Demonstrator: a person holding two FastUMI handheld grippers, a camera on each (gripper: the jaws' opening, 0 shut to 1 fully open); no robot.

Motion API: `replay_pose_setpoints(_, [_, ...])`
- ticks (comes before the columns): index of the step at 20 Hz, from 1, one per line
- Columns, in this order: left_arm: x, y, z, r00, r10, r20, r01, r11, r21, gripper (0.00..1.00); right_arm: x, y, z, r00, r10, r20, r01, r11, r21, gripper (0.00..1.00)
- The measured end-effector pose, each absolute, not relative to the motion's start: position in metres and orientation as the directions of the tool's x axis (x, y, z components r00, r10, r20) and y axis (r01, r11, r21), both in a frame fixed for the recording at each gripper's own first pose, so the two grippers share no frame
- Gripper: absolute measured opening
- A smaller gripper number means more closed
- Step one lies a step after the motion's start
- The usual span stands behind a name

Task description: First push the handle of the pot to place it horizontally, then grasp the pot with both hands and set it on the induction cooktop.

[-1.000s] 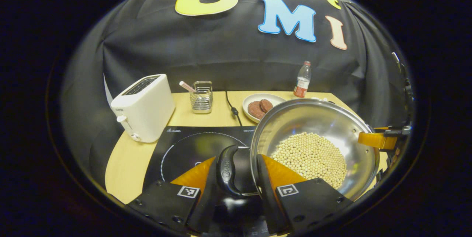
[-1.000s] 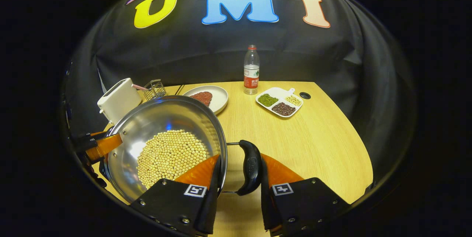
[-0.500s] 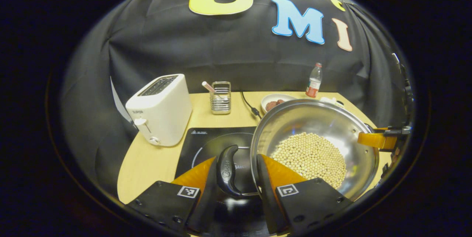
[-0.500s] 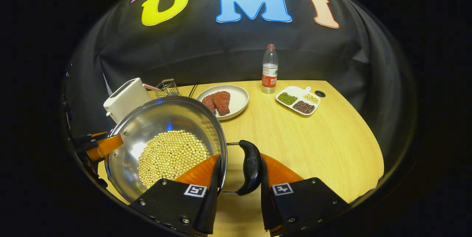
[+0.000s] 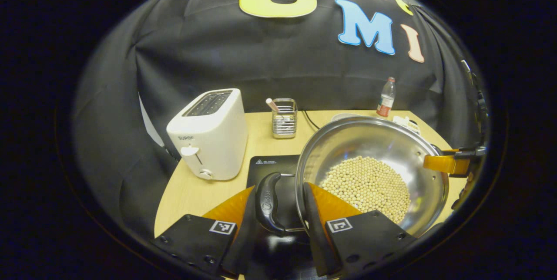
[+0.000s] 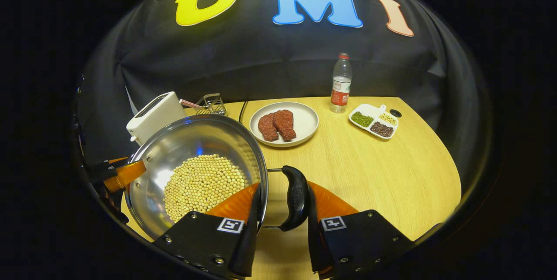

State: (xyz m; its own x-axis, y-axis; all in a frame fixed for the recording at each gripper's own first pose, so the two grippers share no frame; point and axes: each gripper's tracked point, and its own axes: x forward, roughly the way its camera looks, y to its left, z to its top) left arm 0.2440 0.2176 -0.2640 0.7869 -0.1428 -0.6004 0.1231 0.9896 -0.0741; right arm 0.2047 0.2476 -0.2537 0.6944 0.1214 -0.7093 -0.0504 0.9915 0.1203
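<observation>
A steel pot (image 5: 374, 140) holding soybeans (image 5: 367, 184) is carried between both grippers, off the table. My left gripper (image 5: 278, 199) is shut on the pot's black side handle (image 5: 266, 201), one finger outside the handle and the other inside the rim. In the right gripper view my right gripper (image 6: 280, 199) is shut the same way on the opposite black handle (image 6: 296, 197) of the pot (image 6: 191, 140). The black induction cooktop (image 5: 274, 164) lies under the pot's left side, mostly hidden by it. The left gripper (image 6: 126, 174) also shows at the pot's far rim.
A white toaster (image 5: 209, 134) stands left of the cooktop, a wire holder (image 5: 283, 119) behind it. On the wooden table (image 6: 370, 171) sit a plate of meat (image 6: 283, 124), a water bottle (image 6: 340, 82) and a divided dish of beans (image 6: 374, 121).
Both grippers have carried the pot to the left. The toaster and plate slid right in the views, and more of the cooktop has gone under the pot.
</observation>
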Motion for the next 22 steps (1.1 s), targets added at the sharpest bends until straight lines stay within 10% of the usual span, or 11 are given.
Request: replay_pose_setpoints(22, [0.269, 0.279, -0.291, 0.797, -0.043, -0.602, 0.053, 0.999, -0.002, 0.62, 0.232, 0.309, -0.275, 0.690, 0.194, -0.697, -0.098, 0.979, 0.176, 0.50])
